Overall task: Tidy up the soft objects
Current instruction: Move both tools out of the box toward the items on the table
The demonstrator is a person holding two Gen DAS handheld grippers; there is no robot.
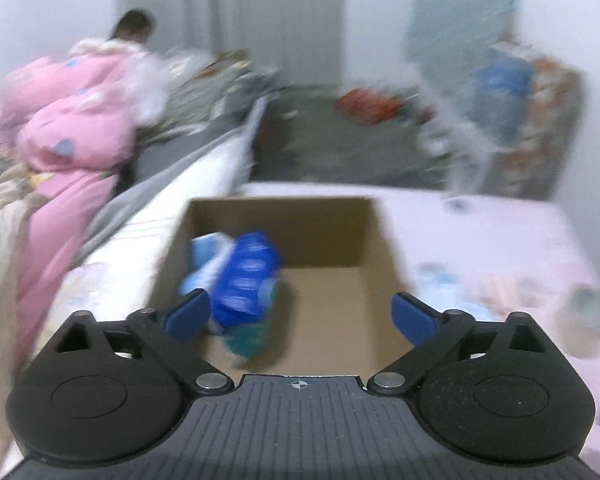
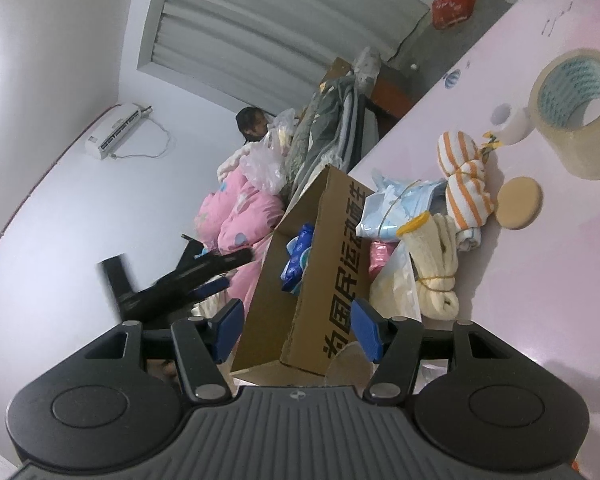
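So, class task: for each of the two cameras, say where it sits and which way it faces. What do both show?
Left wrist: on the left claw, looking down into the box at a blue pack; its own open fingers show.
Right wrist: on the right claw, rolled sideways, facing the box's printed side and towels; its open fingers and the left claw show.
Shared: box, blue pack.

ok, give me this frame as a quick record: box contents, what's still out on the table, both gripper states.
box: open cardboard box on pink table
in box: blue soft packs, lying at the left side of the floor
left hand-held gripper: open, above the box, nothing between the pads
right hand-held gripper: open, empty, beside the box's printed wall
still on table: striped orange-white cloth bundle, cream rolled towel, light blue packet, tape roll, tan disc
image quality: left wrist view motion-blurred
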